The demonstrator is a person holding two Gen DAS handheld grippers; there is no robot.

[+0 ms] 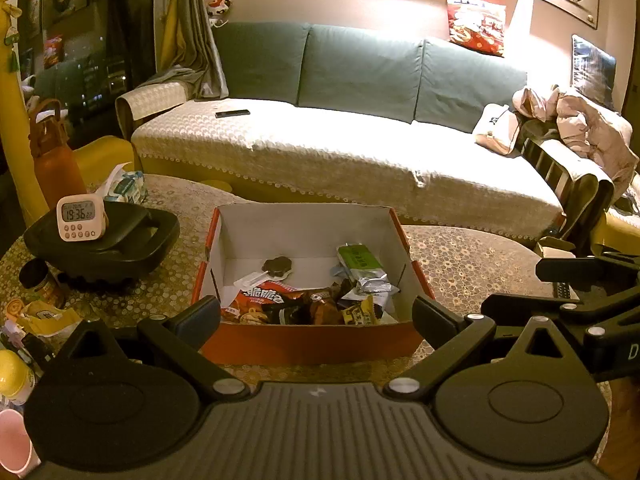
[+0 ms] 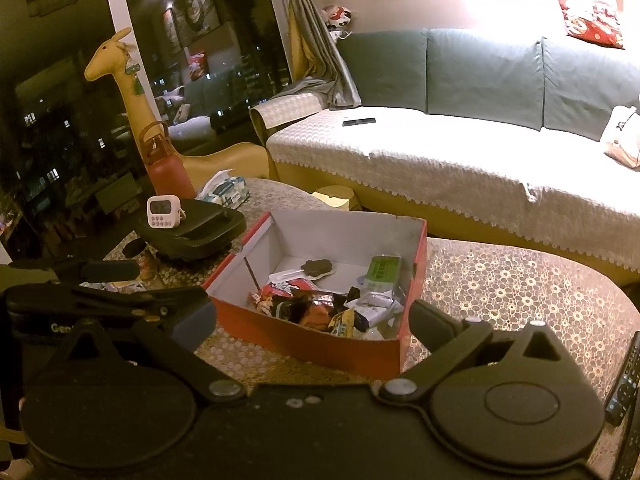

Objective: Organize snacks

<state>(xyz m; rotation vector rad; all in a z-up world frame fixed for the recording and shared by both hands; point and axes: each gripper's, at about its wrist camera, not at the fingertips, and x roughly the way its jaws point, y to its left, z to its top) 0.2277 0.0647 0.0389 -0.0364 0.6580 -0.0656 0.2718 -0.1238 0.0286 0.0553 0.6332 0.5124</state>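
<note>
Left tool (image 1: 316,316): released, jaws spread wide, nothing between the pads and nothing touched. Its two fingers stand either side of the near wall of the red cardboard box (image 1: 308,342), one at each near corner, apart from the card.

Right tool (image 2: 312,320): likewise released, jaws wide, holding nothing. It looks at the same box from the 4 o'clock side; its fingers frame the near corner without visible contact. The left tool shows at 9 o'clock in the right wrist view, the right tool at 3 o'clock in the left wrist view.

The box sits open-topped on the patterned bench (image 1: 472,264). The snacks (image 1: 308,304) lie inside it, heaped against the near wall: a red printed packet, dark and brown wrappers, a yellow one. Toward 1 o'clock within the box a green-and-silver packet (image 1: 362,266) leans on the heap. At 12 o'clock, on the white floor of the box, lies a dark lollipop (image 1: 278,267) with a white stick.

At 10 o'clock on the bench stands a black tray (image 1: 120,248) bearing a digital timer (image 1: 78,218). Beyond the bench runs a green sofa (image 1: 360,76).
</note>
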